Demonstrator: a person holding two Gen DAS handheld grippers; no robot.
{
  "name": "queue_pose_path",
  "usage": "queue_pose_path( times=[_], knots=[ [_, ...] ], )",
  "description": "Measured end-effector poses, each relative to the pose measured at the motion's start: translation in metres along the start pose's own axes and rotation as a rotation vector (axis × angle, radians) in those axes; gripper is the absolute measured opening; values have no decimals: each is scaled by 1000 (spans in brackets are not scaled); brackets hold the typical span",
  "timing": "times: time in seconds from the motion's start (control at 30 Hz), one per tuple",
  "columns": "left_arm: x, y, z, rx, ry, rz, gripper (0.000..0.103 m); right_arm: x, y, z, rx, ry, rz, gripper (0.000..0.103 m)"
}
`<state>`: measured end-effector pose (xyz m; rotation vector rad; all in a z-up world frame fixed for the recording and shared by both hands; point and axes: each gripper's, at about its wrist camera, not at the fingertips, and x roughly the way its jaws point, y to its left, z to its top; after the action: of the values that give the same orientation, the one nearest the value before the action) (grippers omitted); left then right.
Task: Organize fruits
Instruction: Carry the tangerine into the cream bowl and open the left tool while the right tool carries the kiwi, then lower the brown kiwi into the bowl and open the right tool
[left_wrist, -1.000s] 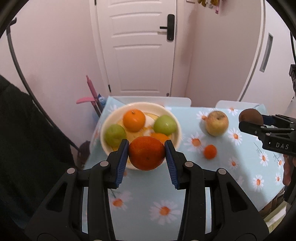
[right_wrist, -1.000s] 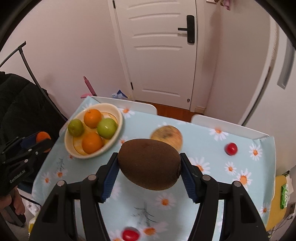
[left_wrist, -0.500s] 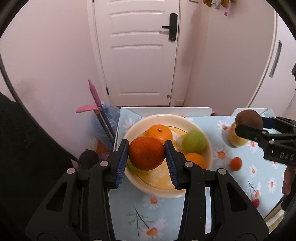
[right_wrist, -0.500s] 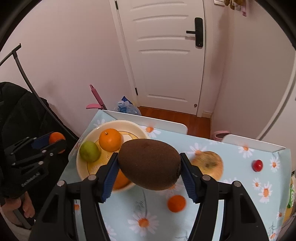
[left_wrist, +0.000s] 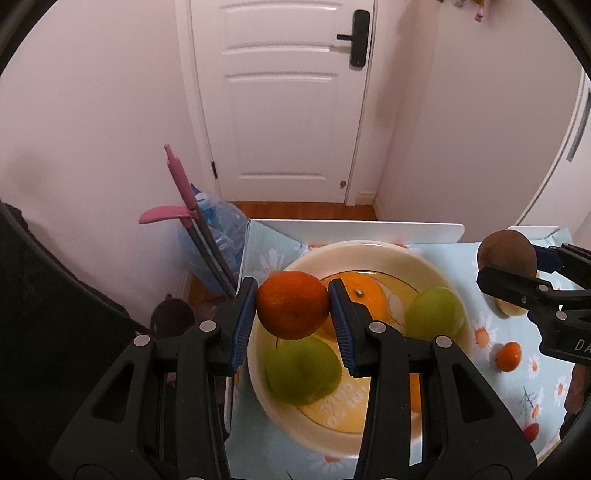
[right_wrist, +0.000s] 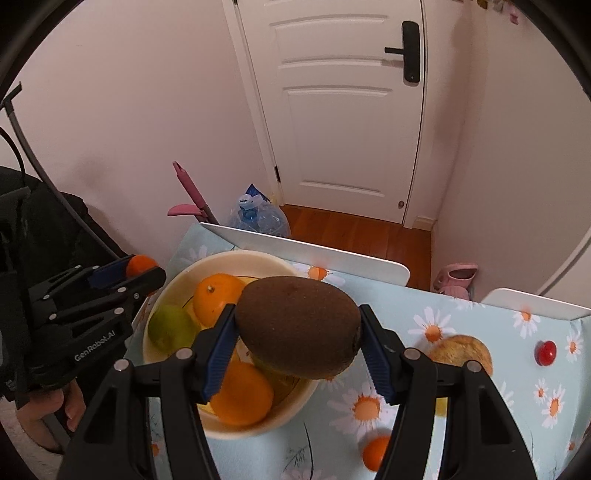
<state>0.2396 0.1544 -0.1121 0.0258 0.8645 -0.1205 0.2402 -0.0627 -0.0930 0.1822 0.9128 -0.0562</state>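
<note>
— Between the blue pads of the left claw (left_wrist: 293, 308), what sits there?

— A round, deep-orange tangerine (left_wrist: 293, 304), clamped on both sides and held above the near-left part of the cream-coloured round bowl (left_wrist: 369, 249). Below it in the bowl lie a pale green apple (left_wrist: 303, 371), a second green apple (left_wrist: 436, 314) further right, and a bright orange (left_wrist: 364, 290) towards the far rim.

— And the right claw (right_wrist: 298, 338)?

— It grips a brown, fuzzy, egg-shaped kiwi (right_wrist: 299, 328) across its long axis, pads pressed on both ends, over the right edge of the same bowl. Another orange (right_wrist: 242, 393) shows in the bowl under its left finger.

— Outside the bowl?

— On the worktop (right_wrist: 472, 417), which wears a light-blue cloth printed with daisies, a yellowish, blemished apple (right_wrist: 465, 354) lies just right of the kiwi, a small tangerine (right_wrist: 375, 452) nearer, and a small red cherry tomato (right_wrist: 546, 352) well off to the right. Beyond the worktop stand a clear blue water jug (right_wrist: 260, 219) and a white panelled door (right_wrist: 347, 110).
</note>
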Motion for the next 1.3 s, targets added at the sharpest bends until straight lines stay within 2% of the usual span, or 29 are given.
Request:
queue_pose_path(
  times=[0.23, 0.4, 0.43, 0.47, 0.5, 0.6, 0.9, 1.3],
  knots=[
    [21, 4, 1, 6, 37, 11, 44, 18, -3, 10, -4, 21, 9, 59],
    [26, 3, 4, 12, 41, -9, 46, 23, -6, 13, 1, 27, 16, 59],
    [26, 2, 4, 13, 42, -7, 51, 24, -7, 14, 1, 29, 18, 59],
    [25, 2, 5, 14, 41, -3, 73, 24, -7, 15, 1, 30, 19, 59],
    [22, 2, 4, 12, 28, 9, 102, 24, -7, 16, -1, 30, 20, 59],
    [7, 3, 5, 8, -24, 5, 103, 23, -8, 17, -6, 32, 24, 59],
    [-23, 5, -3, -13, -10, 35, 103, 24, -6, 24, -33, 39, 49, 59],
    [-46, 6, -18, -62, -1, 75, 103, 31, 6, 37, -147, 64, 105, 59]
  ],
)
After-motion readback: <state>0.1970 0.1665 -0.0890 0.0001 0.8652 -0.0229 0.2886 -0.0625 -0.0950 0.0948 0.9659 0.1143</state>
